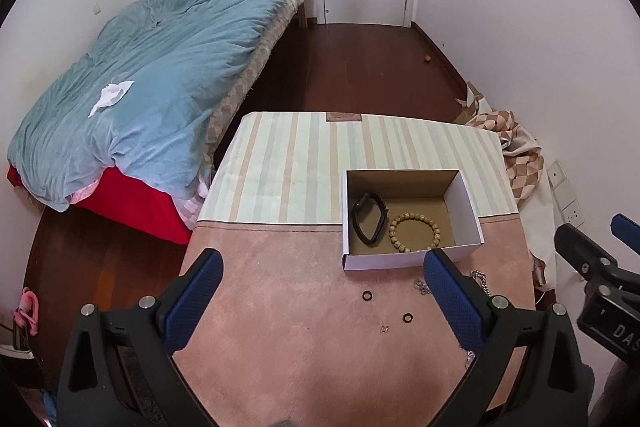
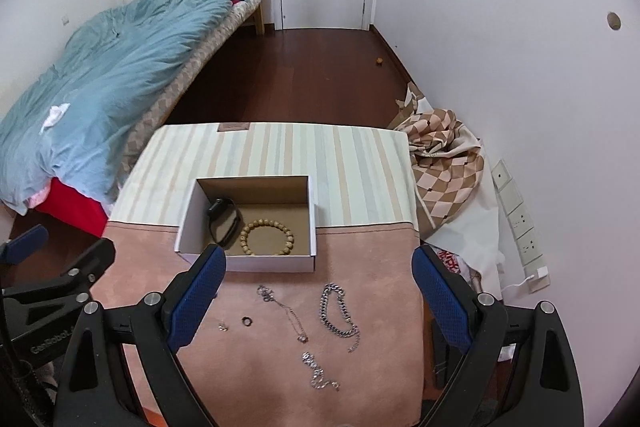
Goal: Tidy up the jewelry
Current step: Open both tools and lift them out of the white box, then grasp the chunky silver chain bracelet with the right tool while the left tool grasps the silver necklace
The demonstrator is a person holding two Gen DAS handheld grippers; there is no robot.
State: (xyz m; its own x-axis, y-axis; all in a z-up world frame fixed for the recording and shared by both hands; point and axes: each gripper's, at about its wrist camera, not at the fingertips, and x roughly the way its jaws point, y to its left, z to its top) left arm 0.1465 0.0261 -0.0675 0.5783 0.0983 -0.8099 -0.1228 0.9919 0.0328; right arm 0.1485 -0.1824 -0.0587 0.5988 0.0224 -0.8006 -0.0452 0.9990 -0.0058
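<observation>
Open cardboard box on table holds black band, wooden bead bracelet. Silver chains, ring lie before box. Left hand-held gripper, right hand-held gripper: jaws apart, empty.

The table, under a pink and striped cloth, bears an open white box, two dark rings, a small clasp, and three silver chains.

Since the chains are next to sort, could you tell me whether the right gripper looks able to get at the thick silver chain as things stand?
Probably yes. The right gripper has its jaws wide open, and the thick silver chain lies bare on the pink cloth between them, apart from the thin necklace and the box.
</observation>
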